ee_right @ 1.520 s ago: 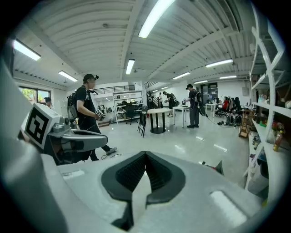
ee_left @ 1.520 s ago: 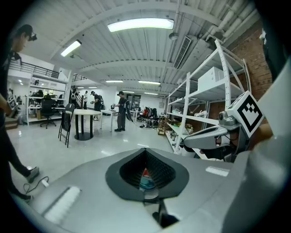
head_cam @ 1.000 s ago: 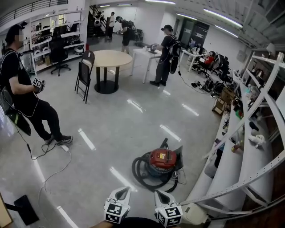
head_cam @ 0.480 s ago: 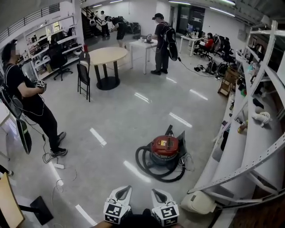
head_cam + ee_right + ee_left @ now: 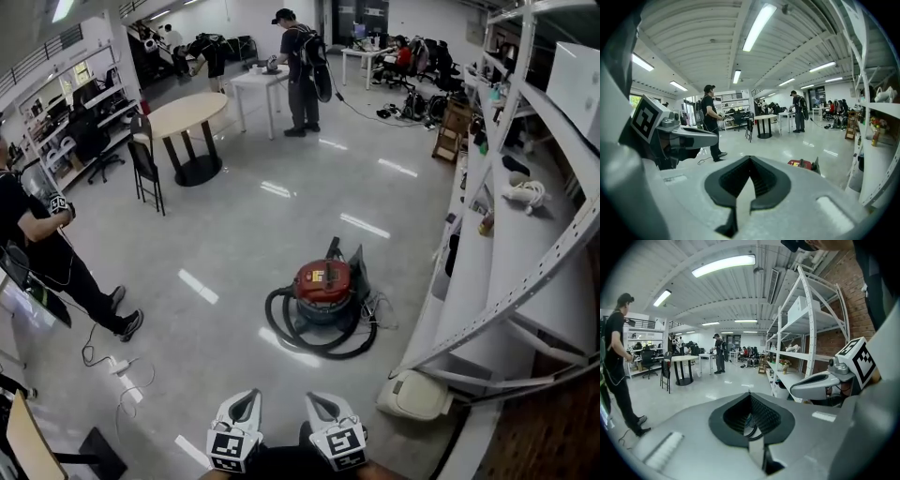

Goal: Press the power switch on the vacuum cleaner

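Well short of the vacuum cleaner [image 5: 322,286], no nearer than a second earlier, left gripper [image 5: 249,396] and right gripper [image 5: 313,398] stayed clenched, empty, its switch likely beyond reach.

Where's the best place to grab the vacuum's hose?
Probably the near loop of the black hose, taken from above. It lies flat on open floor on this side of the red vacuum cleaner, while the far side crowds against cables and the shelving.

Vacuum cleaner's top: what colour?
Red, on the vacuum cleaner; black hose coiled round it. Head view shows it best.
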